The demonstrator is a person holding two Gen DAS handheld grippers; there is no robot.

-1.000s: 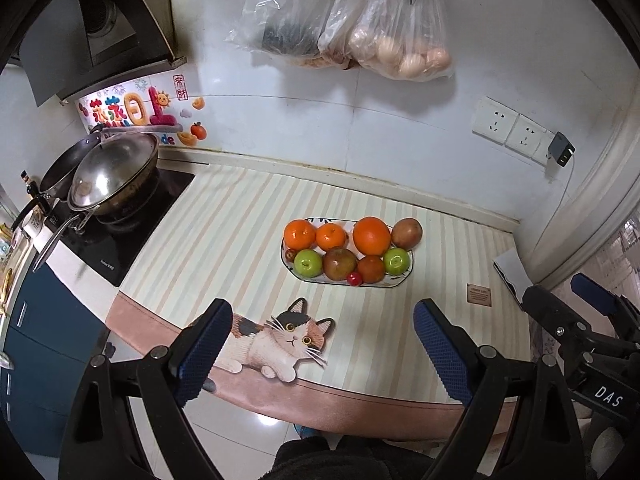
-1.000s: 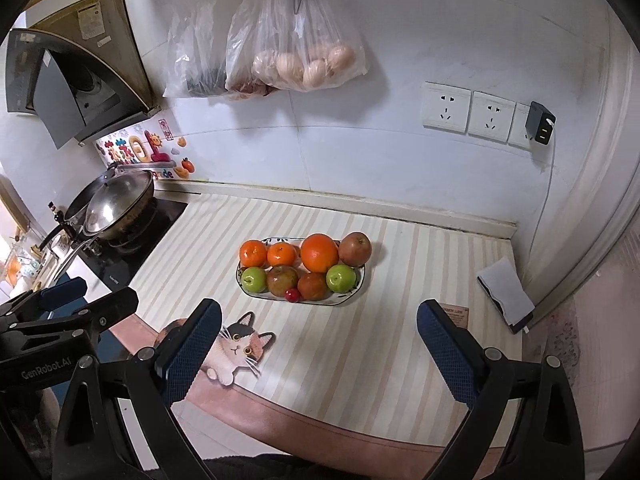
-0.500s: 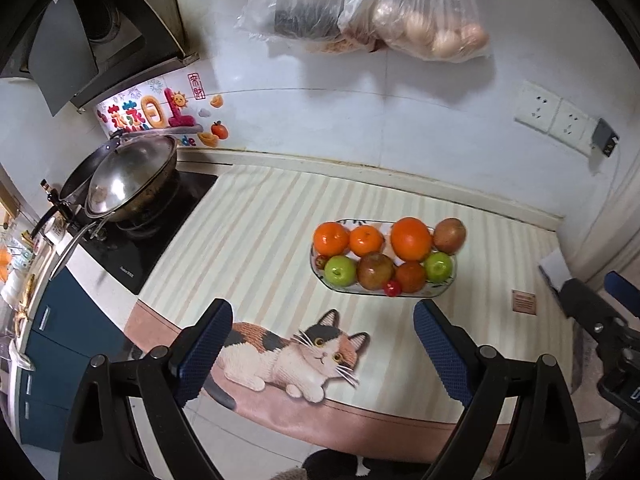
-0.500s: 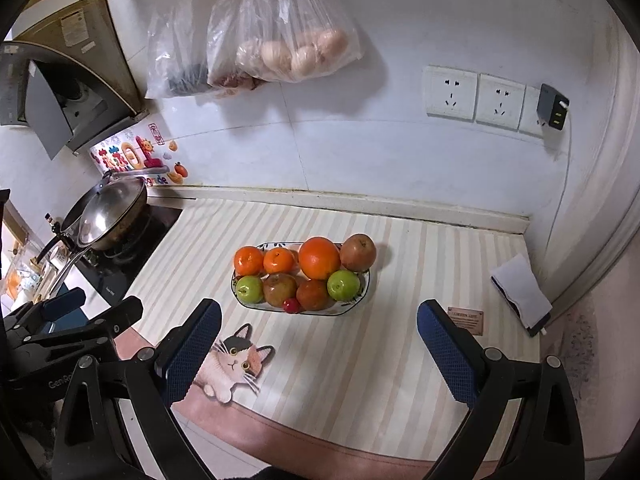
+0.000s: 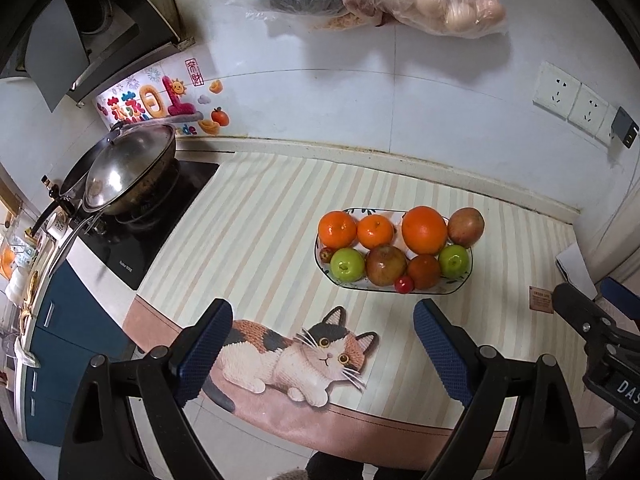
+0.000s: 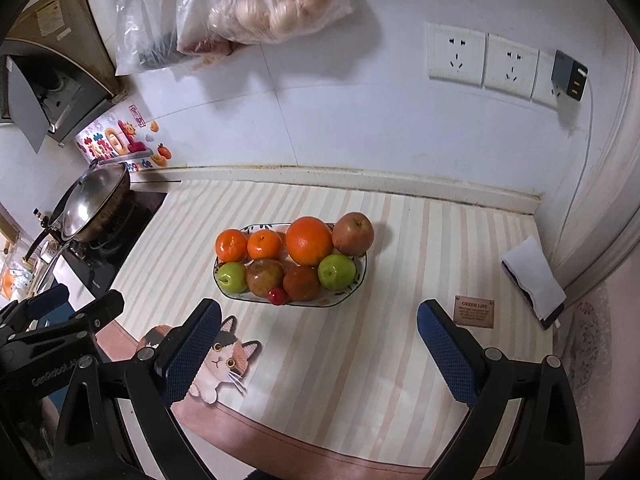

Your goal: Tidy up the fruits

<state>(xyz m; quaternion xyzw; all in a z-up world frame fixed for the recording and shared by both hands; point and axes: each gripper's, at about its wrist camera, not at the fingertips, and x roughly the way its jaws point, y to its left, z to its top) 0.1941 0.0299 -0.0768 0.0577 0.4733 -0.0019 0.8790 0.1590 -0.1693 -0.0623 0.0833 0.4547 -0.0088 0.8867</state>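
You've moved both grippers closer, so the fruit plate point(image 5: 464, 280) looks bigger now, mid-frame. Your left gripper point(image 5: 320, 344) & right gripper point(image 6: 318, 342) are wide apart w/ nothing held, low in the frame.

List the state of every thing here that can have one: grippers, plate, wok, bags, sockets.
left gripper: open, empty, above the counter edge.
right gripper: open, empty, short of the plate.
oval plate: full of fruit, flat on the striped mat.
wok: on the stove, covered by a lid.
plastic bags: hanging on the wall, filled.
wall sockets: two free, the rightmost holds a charger.
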